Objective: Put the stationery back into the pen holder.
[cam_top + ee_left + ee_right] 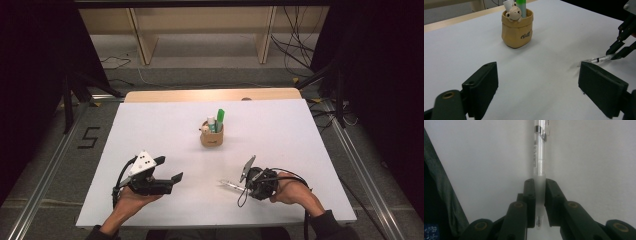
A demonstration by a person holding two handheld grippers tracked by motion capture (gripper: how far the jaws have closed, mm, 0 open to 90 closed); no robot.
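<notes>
The right gripper (539,185) has its jaws closed on a clear pen (539,157), low over the white table (160,125) near the front edge. The left gripper (167,170) rests well apart, jaws wide and holding nothing. Bare table lies between them and the pen cup (212,135) farther back.

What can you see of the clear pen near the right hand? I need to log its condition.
The pen is a slim stick with a clear, plastic-looking barrel, a frosted grip section, fine print along its side and a metal clip near the far end. It lies low over the white table, and the right tongs are shut on its grip section, one pad on each side. Nothing else touches it.
</notes>
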